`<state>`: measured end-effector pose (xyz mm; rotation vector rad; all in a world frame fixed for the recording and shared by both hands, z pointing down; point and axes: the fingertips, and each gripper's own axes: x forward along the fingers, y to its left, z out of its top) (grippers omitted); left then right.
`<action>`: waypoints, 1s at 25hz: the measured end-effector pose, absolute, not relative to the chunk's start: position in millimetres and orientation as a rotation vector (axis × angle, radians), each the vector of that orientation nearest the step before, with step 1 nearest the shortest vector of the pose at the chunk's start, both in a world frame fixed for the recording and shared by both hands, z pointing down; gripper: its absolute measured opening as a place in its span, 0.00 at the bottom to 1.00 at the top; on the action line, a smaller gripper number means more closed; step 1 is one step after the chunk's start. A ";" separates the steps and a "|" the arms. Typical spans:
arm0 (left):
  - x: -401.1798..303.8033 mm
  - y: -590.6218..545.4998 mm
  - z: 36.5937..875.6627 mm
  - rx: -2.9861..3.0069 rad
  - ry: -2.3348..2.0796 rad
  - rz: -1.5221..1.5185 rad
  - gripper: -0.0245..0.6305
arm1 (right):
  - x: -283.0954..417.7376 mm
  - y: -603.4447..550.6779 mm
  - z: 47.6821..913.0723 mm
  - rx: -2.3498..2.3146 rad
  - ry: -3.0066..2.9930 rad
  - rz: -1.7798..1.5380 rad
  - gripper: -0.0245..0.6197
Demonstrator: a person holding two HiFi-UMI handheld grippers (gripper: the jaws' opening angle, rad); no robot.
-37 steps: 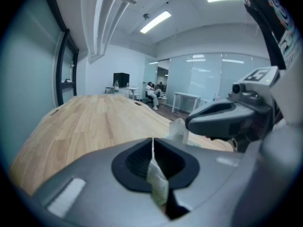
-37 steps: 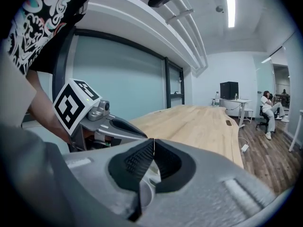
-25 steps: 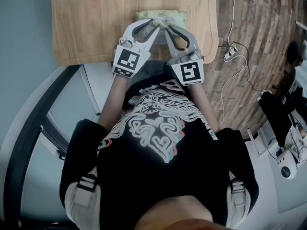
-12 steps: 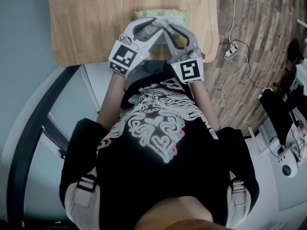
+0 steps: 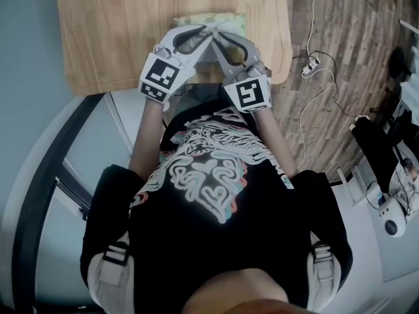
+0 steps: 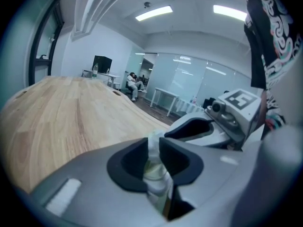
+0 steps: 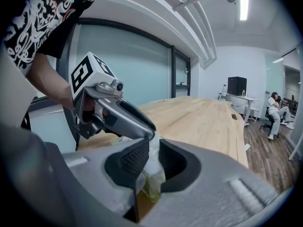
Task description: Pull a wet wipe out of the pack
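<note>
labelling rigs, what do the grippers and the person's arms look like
The left gripper and right gripper are pale grey shells with looped handles and black ribbed pads. Each carries a white cube with black square markers and a small camera. The person wears a black short-sleeved T-shirt with a white swirl print. The left jaws have just been closing, a wet wipe between them.

We are looking steeply down from the head onto the counter [image 5: 118,38]. Both gripper cameras are sitting close behind their fingers [image 6: 125,167], each facing the other across that shared counter.
</note>
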<state>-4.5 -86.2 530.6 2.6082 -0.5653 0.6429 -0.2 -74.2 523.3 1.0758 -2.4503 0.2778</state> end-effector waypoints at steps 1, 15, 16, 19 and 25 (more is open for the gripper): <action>-4.0 -86.3 531.3 2.599 -0.559 0.642 0.13 | 0.4 -74.3 523.5 1.077 -2.451 0.279 0.14; 2.4 -82.9 537.0 2.640 -0.448 0.806 0.05 | 1.2 -76.5 523.2 1.093 -2.460 0.287 0.14; 2.6 -82.8 537.2 2.640 -0.444 0.809 0.05 | 1.1 -76.8 523.4 1.089 -2.461 0.284 0.14; 2.6 -83.1 537.7 2.627 -0.437 0.807 0.04 | 1.1 -77.5 523.8 1.076 -2.457 0.286 0.14; 1.0 -82.8 537.8 2.592 -0.434 0.784 0.04 | -1.0 -77.1 523.6 1.067 -2.454 0.288 0.13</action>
